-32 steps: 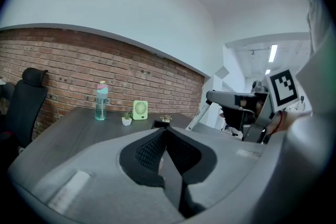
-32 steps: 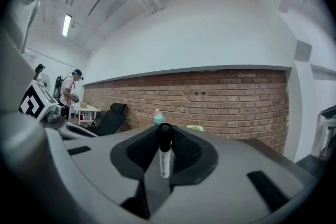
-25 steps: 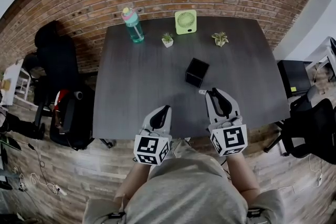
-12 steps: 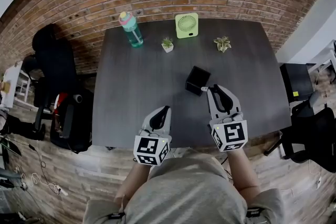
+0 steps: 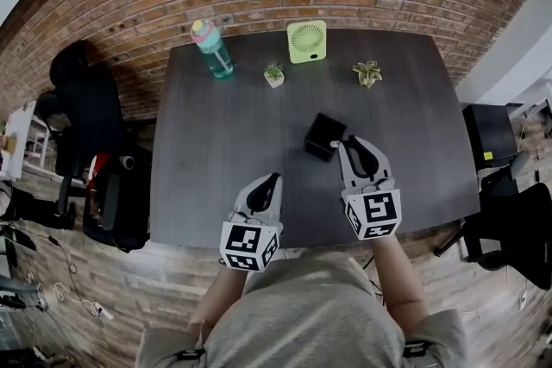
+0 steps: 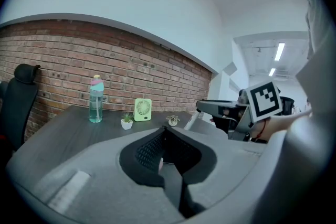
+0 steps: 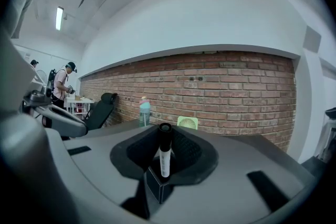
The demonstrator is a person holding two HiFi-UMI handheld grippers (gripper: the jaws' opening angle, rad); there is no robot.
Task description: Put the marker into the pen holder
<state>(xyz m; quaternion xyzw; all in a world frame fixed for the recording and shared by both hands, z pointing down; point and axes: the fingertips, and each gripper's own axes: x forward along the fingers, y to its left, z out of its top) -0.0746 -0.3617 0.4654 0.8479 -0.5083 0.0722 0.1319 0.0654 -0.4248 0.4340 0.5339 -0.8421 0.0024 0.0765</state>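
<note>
Our right tongs [image 5: 348,142] clamp the marker [image 7: 164,152]; our left tongs [image 5: 274,178] are pressed together, empty.
We see the marker upright, its lower end meeting the top of the black pen holder [image 5: 321,134] near the worktop's [image 5: 224,142] middle; the left tongs hover at its near edge.

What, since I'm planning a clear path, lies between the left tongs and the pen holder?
Only bare tabletop, as the head view shows; the left tongs sit shut, apart from the pen holder.
</note>
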